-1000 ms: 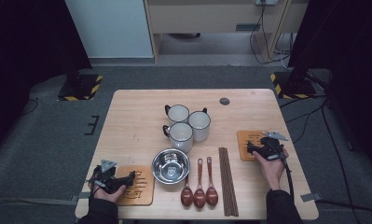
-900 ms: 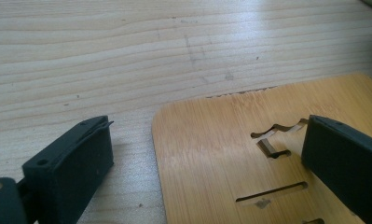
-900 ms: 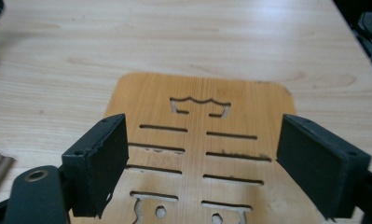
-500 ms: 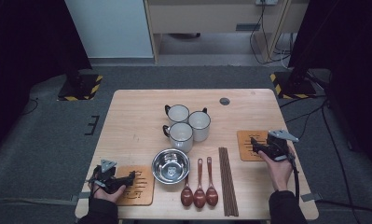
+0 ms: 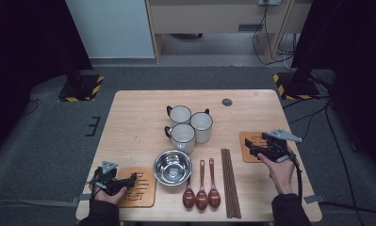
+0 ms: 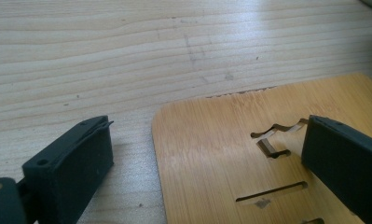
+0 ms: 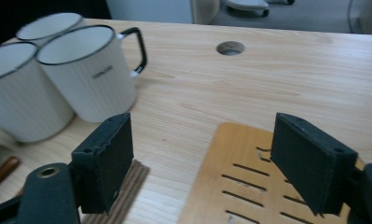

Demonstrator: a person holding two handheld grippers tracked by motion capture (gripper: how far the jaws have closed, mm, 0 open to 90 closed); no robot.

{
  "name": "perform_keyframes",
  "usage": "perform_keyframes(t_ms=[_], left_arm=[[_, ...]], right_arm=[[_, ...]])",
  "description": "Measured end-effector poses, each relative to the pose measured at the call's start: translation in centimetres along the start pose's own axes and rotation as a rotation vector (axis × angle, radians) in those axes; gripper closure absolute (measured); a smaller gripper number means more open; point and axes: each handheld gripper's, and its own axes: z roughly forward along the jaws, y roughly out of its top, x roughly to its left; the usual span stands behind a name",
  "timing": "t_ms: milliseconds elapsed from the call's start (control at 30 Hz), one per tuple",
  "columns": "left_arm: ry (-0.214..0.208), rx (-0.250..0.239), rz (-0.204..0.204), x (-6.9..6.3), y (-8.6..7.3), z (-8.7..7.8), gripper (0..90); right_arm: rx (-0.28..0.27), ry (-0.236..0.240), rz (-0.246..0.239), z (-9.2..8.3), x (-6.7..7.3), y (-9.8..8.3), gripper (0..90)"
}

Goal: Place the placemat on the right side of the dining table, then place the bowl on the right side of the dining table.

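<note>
High view: steel bowl (image 5: 172, 166) (mirror-bright) and three white mugs (image 5: 190, 126) hold nothing.

- Counter (image 5: 138, 122): pale wood, grain lines showing plainly, matt finish, a few small scuffs.
- Left mat (image 6: 249, 158) and right mat (image 7: 239, 186): warm bamboo-like board, smooth, faintly sheening, with cut slots.
- Bowl (image 5: 172, 166): polished metal, throwing bright reflections.
- Mugs (image 7: 88, 70): white enamel look, glossy, with dark rims and handles.
- Spoons (image 5: 201, 197): reddish-brown, glossy, lacquered-looking.
- Chopsticks (image 5: 230, 183): dark wood, dull finish.
- Left claw (image 6: 207, 163) and right claw (image 7: 202, 163): black matt plastic, with finely textured pads.
</note>
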Motion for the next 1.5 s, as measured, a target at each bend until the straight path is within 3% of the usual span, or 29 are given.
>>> perform_keyframes(t_ms=[167,233,433,667,933,1233,1500], left_arm=[[-0.001,0.0,0.0,0.0,0.0,0.0,1.1],[-0.001,0.0,0.001,0.0,0.0,0.0,1.1],[-0.002,0.002,0.004,0.0,0.0,0.0,1.1],[-0.003,0.002,0.005,0.1,0.0,0.0,1.0],[-0.003,0.002,0.005,0.1,0.0,0.0,1.0],[-0.003,0.002,0.005,0.1,0.0,0.0,1.0],[-0.003,0.002,0.005,0.1,0.0,0.0,1.0]], right_arm=[[-0.024,0.063,0.008,-0.4,0.8,0.7,9.7],[-0.032,0.087,0.017,-0.6,1.0,0.9,10.1],[-0.053,0.115,-0.036,-0.8,2.0,1.3,24.8],[-0.073,0.164,-0.059,-1.0,3.4,1.9,33.2],[-0.059,0.202,-0.055,-0.6,4.4,2.2,34.2],[-0.033,0.264,-0.06,-0.1,5.6,2.4,27.0],[-0.032,0.281,-0.121,0.4,7.5,2.3,36.3]])
